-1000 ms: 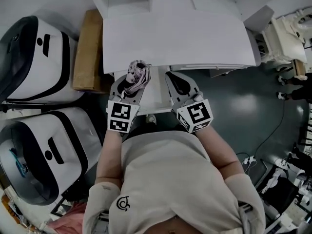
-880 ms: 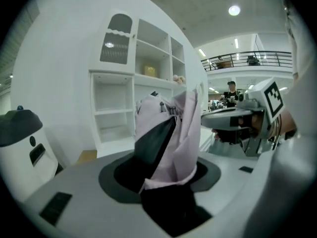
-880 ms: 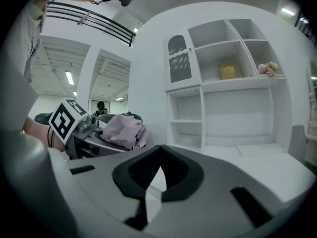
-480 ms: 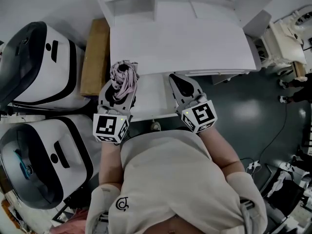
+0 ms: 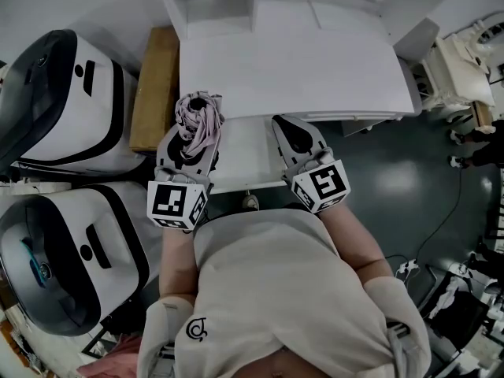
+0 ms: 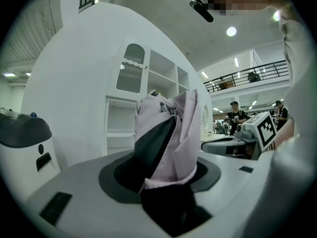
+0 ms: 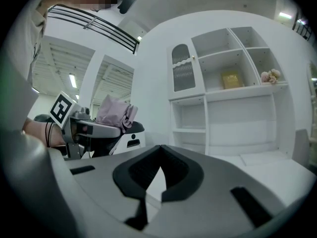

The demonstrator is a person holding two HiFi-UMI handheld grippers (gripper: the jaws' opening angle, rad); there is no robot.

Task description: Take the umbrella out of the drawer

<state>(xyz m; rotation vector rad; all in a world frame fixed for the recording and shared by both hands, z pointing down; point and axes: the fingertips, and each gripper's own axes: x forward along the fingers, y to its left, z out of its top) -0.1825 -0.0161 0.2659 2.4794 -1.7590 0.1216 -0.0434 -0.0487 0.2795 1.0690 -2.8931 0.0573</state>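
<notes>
A folded pink umbrella [image 5: 200, 118] with a dark inner part stands upright between the jaws of my left gripper [image 5: 191, 137], which is shut on it. It is held above the left end of the open white drawer [image 5: 246, 162] under the desk [image 5: 291, 69]. In the left gripper view the umbrella [image 6: 174, 128] fills the gap of the left gripper [image 6: 166, 168]. My right gripper [image 5: 293, 132] hovers over the drawer's right part with its tips together and nothing held, as the right gripper view shows [image 7: 159, 155]. From there the umbrella [image 7: 115, 114] is seen at the left.
Two large white-and-black machines [image 5: 59, 93] [image 5: 71, 250] stand at the left, with a brown cardboard box [image 5: 154, 85] between them and the desk. A white shelf unit [image 7: 225, 108] rises at the back of the desk. Dark floor [image 5: 394, 187] lies to the right.
My left gripper has risen and shifted left with the umbrella, lifting it clear of the drawer. The right gripper has hardly moved.
</notes>
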